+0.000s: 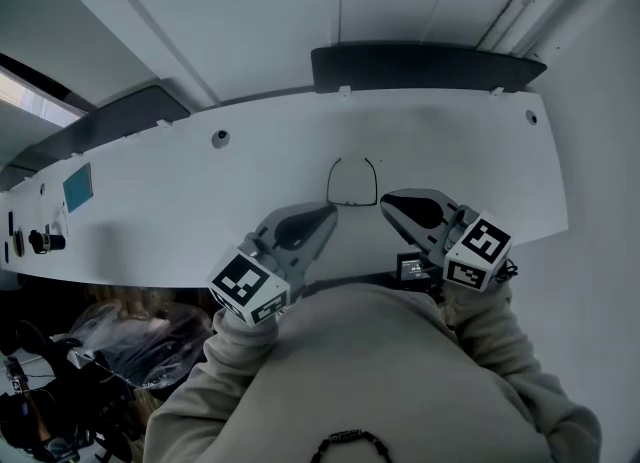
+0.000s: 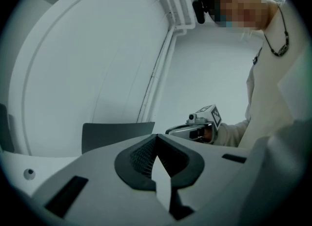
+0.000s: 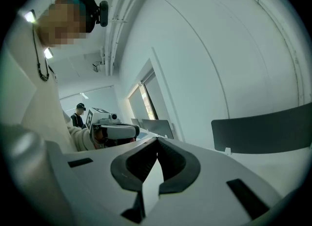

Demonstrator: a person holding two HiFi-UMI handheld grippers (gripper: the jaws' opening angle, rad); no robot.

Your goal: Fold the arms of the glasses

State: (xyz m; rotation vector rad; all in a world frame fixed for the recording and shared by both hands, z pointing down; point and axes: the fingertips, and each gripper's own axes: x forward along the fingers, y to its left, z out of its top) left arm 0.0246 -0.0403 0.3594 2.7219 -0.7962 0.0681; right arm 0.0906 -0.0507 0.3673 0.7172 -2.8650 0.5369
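Since neither gripper holds anything, both pairs of jaws are pressed together with nothing between the pads. The left gripper shows its ribbed black pads meeting at the tip, and the right gripper shows the same. In the head view the two tips angle inward toward each other, close in front of the person's chest and over the near part of the white table. That pose reads as a ready stance: the tips flank the spot just short of the glasses, so each can go to the arm on its own side.

The glasses lie on the table just beyond and between the two tips, touched by neither. They show only as a thin dark outline, a U open toward the far side. I take the side strokes for the arms, still unfolded, though the frame is too fine to tell which end is the front. Neither gripper view catches them, since both cameras look nearly level across the table at each other.

Further out, a dark panel stands along the table's far edge, and a teal label sits on its left part. By my judgement the folding is not yet begun.
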